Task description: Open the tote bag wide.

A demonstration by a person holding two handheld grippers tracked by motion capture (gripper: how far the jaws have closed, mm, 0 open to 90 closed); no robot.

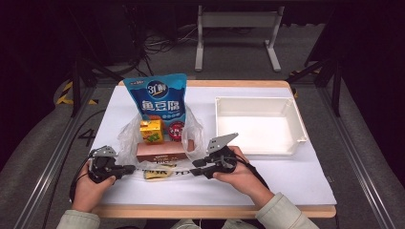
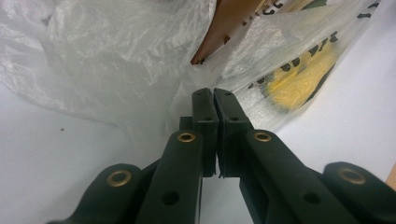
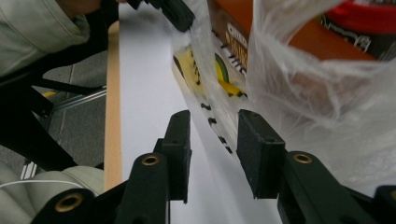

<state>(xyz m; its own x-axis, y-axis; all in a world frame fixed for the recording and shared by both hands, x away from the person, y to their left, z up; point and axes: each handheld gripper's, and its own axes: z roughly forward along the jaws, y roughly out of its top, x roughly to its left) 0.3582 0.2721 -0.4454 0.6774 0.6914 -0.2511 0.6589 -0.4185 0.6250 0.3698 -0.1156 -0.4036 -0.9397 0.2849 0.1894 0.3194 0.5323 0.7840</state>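
1. Nearest the person, the left gripper (image 1: 128,169) has its jaws pressed together on the near left edge of the plastic bag (image 1: 128,138); in the left gripper view the thin film (image 2: 140,60) runs right into the closed jaws.
2. The right gripper (image 1: 197,168) stands with jaws parted at the bag's near right edge; in the right gripper view the printed film (image 3: 217,123) lies between the pads, untouched.
3. The bag sits left of centre on the white table (image 1: 267,181), open, holding a brown box (image 1: 161,150), a yellow carton (image 1: 151,131) and a tall blue pouch (image 1: 157,98).
4. The film is likely light, limp and slippery, easily torn; pinching a doubled fold at the rim should hold best.
5. Farther right, well apart, stands a white tray (image 1: 301,125).
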